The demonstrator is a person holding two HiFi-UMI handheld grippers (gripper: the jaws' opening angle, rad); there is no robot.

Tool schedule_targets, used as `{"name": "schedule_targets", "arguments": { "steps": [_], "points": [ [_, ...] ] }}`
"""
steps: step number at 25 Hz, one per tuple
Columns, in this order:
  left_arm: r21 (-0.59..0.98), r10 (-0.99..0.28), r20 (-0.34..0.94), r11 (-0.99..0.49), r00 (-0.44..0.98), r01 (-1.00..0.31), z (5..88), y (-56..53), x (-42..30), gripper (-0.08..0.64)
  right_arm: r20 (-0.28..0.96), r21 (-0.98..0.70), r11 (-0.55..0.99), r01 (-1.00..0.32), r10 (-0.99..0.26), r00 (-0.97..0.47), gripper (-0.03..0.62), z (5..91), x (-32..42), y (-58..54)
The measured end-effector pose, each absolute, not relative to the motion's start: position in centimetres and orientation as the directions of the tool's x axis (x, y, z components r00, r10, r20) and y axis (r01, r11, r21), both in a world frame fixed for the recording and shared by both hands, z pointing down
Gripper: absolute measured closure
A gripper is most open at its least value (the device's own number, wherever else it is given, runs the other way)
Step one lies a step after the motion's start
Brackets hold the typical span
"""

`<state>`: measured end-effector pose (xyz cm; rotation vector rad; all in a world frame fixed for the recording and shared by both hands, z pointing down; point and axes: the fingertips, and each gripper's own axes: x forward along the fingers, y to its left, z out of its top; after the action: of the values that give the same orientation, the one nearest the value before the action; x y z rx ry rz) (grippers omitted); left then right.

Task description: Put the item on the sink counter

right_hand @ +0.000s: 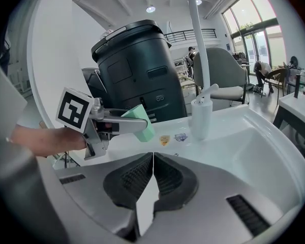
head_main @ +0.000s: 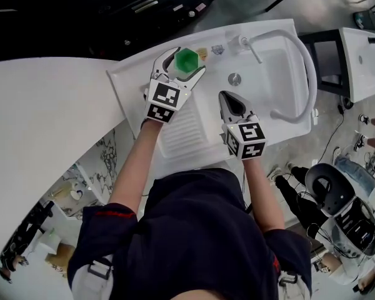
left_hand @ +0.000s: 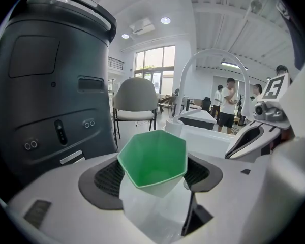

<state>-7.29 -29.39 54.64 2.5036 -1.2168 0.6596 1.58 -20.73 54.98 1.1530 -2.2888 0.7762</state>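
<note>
Green cup (head_main: pixel 187 60), six-sided, open mouth up, white outside: clamped between the jaws of the left claw (head_main: pixel 184 63), over the back left corner of the white sink desk (head_main: pixel 132 75). The right gripper view shows its base (right_hand: pixel 139 122) close above the desk; contact cannot be told.
Left claw: closed on the cup's sides.
Right claw (head_main: pixel 232 102): jaws pressed together, nothing between them; held over the basin's left edge, beside the ribbed drainboard (head_main: pixel 181 130).
Basin: round drain (head_main: pixel 235 79); white arched faucet (head_main: pixel 300 55).
Dark bin (right_hand: pixel 137 75): behind the desk.
</note>
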Motion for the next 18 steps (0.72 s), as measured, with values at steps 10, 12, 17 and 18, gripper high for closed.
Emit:
{"name": "schedule_targets", "arguments": {
  "steps": [10,12,17,18],
  "points": [
    [-0.009,-0.663,0.551,-0.612,0.507,-0.791,56.8,-30.7,-7.4,0.204,0.641,-0.291,0.477,-0.829,-0.546,-0.539,0.557,56.4,1.4,-20.8],
    [-0.020,-0.663,0.559,-0.611,0.498,-0.792,57.1,-30.9,-7.5,0.204,0.644,-0.294,0.476,-0.829,-0.542,-0.540,0.557,56.6,1.4,-20.8],
    [-0.025,-0.664,0.565,-0.607,0.489,-0.795,57.6,-31.3,-7.5,0.204,0.649,-0.302,0.475,-0.826,-0.533,-0.543,0.557,56.9,1.2,-20.8],
    [-0.023,-0.668,0.562,-0.603,0.489,-0.798,57.6,-31.4,-7.6,0.204,0.649,-0.303,0.476,-0.826,-0.531,-0.544,0.557,56.9,1.2,-20.9]
  ]
}}
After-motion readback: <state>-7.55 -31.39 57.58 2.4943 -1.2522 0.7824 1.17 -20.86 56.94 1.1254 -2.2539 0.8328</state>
